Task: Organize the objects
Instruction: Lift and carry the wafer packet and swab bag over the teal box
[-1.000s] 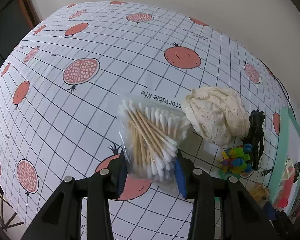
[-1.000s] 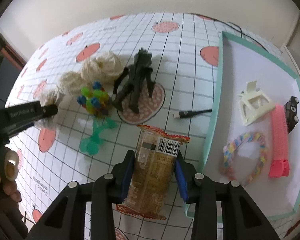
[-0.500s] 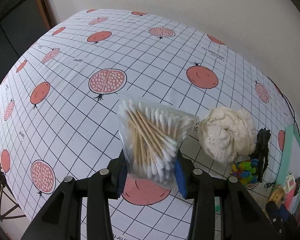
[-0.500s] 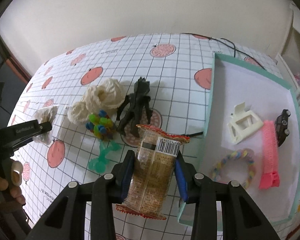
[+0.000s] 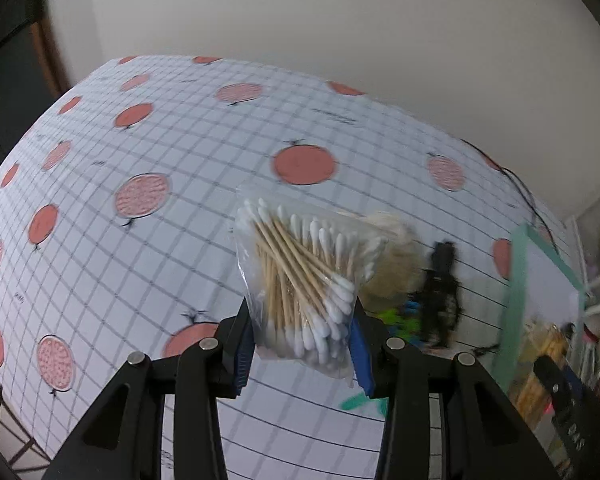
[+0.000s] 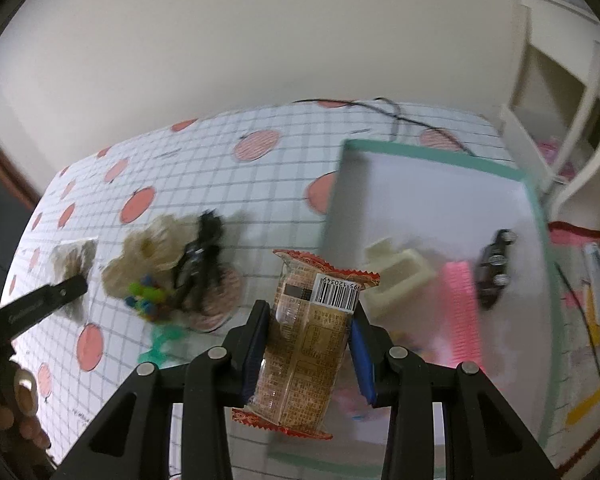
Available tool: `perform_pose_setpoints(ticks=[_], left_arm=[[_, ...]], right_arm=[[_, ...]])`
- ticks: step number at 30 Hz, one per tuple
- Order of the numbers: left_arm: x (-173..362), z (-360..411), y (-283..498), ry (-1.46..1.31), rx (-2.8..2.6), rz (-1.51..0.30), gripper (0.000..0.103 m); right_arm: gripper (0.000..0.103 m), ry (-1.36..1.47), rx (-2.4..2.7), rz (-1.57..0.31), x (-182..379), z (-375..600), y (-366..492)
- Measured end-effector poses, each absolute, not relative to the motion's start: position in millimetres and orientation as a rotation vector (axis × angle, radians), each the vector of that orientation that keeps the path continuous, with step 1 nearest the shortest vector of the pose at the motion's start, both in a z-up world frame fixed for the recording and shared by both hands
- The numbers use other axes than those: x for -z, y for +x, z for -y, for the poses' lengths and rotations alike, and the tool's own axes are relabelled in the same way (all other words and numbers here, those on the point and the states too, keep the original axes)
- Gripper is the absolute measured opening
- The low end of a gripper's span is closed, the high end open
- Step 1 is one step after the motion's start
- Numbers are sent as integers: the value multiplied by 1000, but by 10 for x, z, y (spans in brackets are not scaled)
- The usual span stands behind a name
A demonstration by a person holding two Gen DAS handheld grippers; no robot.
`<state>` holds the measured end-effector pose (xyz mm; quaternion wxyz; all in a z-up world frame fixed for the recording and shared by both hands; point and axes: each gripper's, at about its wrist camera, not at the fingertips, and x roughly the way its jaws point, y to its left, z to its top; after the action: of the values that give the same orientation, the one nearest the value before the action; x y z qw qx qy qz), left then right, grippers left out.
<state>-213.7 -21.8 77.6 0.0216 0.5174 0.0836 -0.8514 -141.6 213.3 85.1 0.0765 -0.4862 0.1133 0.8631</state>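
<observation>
Two handheld grippers are raised above a table covered by a white checked cloth printed with red pomegranates. The landmark here is a shallow tray with a mint-green rim.

The left gripper is clamped on a clear bag of cotton swabs, its blue-padded fingers pressing the bag's lower sides. The swabs have wooden sticks and white tips. The bag is held in the air above the cloth, well to the left of the tray.

The right gripper is clamped on a snack packet, a clear wrapper with red crimped ends and a barcode label, holding brown biscuit-like food. The packet is held upright in the air at the tray's left edge.

Inside the tray lie a cream hair claw, a pink comb-like item and a dark toy car, the car nearest the tray's right rim.

On the cloth to the left of the tray sit a black figurine, a cream lace bundle just beside it, a multicoloured bead toy and a green plastic piece. These are motion-blurred. A black cable lies beyond the tray's far edge.
</observation>
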Motion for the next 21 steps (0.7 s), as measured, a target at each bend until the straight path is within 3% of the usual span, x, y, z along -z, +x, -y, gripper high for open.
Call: perform_pose_setpoints(ticks=[21], left_arm=[[-899,-1262,-1851,1781,2939,-88,43]], right_arm=[[41,-1306,-2420,-498,-965,-3256,-1047]])
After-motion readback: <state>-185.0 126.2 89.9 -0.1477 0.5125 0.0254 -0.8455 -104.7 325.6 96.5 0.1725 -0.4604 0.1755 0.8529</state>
